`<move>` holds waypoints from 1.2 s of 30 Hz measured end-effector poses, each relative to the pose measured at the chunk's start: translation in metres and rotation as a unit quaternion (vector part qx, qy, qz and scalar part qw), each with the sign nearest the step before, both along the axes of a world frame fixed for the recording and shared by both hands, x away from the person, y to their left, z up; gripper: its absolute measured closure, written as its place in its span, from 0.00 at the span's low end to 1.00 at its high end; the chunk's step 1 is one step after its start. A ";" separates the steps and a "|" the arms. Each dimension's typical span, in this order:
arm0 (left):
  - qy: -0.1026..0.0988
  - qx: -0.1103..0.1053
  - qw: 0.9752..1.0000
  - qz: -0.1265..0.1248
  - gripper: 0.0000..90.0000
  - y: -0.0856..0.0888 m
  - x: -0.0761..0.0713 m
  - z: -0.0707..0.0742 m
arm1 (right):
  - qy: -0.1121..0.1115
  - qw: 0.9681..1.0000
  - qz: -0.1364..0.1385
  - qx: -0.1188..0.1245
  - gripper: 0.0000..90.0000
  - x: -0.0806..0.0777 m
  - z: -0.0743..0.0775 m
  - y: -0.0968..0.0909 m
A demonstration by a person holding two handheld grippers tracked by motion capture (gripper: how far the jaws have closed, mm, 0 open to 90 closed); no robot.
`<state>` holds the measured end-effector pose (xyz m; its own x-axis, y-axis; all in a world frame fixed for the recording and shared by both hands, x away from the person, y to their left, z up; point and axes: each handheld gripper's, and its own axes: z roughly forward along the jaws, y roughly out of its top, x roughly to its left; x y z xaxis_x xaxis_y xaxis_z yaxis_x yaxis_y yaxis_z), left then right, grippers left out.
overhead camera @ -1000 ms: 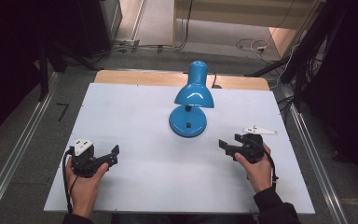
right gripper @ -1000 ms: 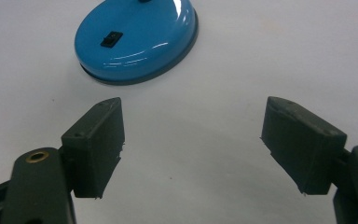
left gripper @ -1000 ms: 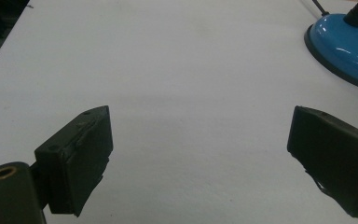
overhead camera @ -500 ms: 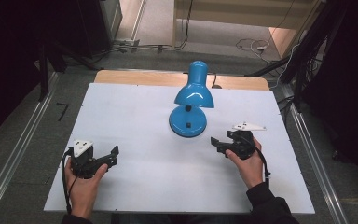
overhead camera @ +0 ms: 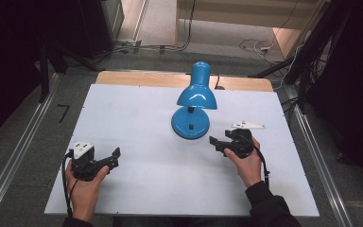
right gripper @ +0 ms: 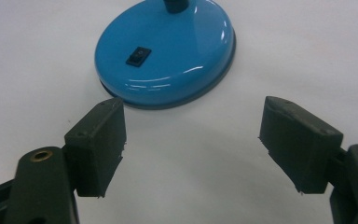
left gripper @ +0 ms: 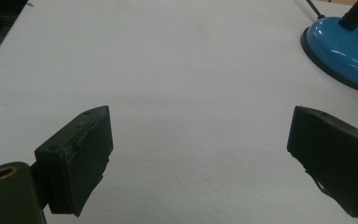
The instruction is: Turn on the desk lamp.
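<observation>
A blue metal desk lamp stands on a white table between two hand-held grippers.

The room is dim, with grey carpet, metal floor rails and loose cables beyond the white rectangular table (overhead camera: pixel 132 118), whose far edge shows a strip of bare wood. The glossy blue metal desk lamp (overhead camera: pixel 194 101) stands right of the table's centre, shade tilted forward over its round base, which carries a small black rocker switch (right gripper: pixel 138 55). The right hand-held gripper (overhead camera: pixel 220 143), jaws wide apart and empty, sits just beside the base; compared with a second ago it has moved inward and nearer the lamp. The left hand-held gripper (overhead camera: pixel 114 158), jaws likewise spread and empty, rests well apart from the lamp near the front left, unmoved.
</observation>
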<state>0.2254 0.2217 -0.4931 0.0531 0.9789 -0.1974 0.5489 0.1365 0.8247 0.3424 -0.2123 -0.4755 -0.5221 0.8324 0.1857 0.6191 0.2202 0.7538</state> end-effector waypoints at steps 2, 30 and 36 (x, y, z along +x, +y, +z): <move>0.000 0.003 1.000 -0.002 0.08 0.000 0.000 0.000 | -0.003 1.000 0.003 -0.009 0.24 0.000 -0.001 0.004; -0.009 0.005 1.000 -0.002 0.08 0.002 -0.005 0.003 | -0.010 1.000 0.003 -0.001 0.27 0.017 0.007 0.031; -0.010 0.004 1.000 -0.004 0.08 0.001 -0.004 0.003 | -0.005 1.000 0.004 -0.002 0.31 0.021 0.005 0.039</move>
